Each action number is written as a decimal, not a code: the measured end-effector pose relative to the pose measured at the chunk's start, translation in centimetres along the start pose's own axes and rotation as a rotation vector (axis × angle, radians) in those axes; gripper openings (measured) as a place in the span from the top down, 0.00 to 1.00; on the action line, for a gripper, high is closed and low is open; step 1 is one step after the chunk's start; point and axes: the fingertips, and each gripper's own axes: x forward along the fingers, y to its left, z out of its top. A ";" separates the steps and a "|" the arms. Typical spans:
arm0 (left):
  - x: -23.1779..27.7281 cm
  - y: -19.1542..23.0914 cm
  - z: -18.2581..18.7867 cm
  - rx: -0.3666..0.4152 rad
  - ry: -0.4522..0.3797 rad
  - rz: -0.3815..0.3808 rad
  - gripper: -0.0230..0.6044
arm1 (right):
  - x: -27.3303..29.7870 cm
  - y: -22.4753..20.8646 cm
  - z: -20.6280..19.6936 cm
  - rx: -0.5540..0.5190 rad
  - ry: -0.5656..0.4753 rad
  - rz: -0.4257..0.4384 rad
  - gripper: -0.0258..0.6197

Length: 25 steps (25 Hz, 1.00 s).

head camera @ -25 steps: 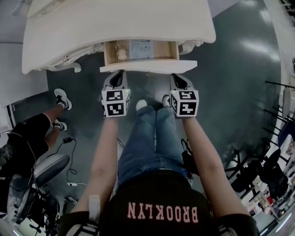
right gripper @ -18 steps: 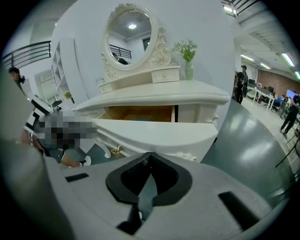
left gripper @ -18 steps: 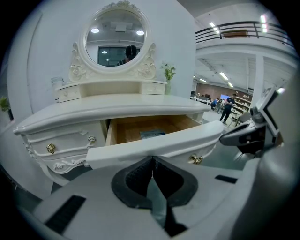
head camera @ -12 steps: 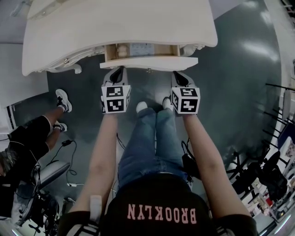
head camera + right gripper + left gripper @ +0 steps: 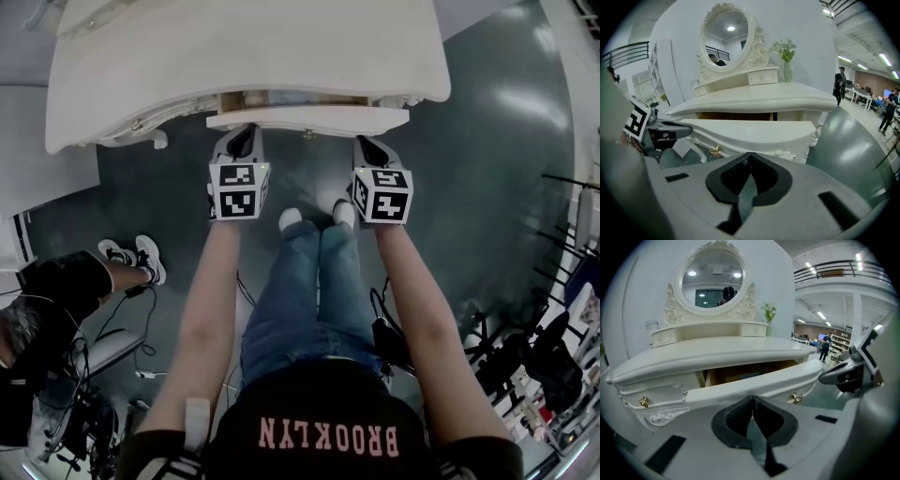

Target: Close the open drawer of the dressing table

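Gleaming floor (image 5: 492, 178) beneath dressing table (image 5: 244, 56)

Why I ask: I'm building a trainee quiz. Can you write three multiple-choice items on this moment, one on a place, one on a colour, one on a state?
1. Where are the left claw and right claw?
A) just in front of the drawer
B) resting on the tabletop
C) inside the drawer

2. What colour is the dressing table?
A) black
B) white
C) red

3. How is the drawer?
A) fully shut
B) slightly open
C) lifted out

Answers:
1. A: the head view shows both at its front panel.
2. B: every view shows it white.
3. B: the left gripper view shows a strip of its wooden inside.
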 end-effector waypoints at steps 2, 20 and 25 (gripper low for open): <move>0.3 0.5 0.2 0.003 -0.006 0.000 0.96 | 0.4 0.1 0.3 0.003 -0.006 -0.002 0.96; 2.5 1.6 2.4 0.031 -0.031 -0.010 0.96 | 2.3 -0.9 2.8 0.055 -0.055 -0.031 0.96; 3.4 2.2 3.1 0.053 -0.035 0.002 0.96 | 3.2 -1.2 3.8 0.056 -0.060 -0.037 0.96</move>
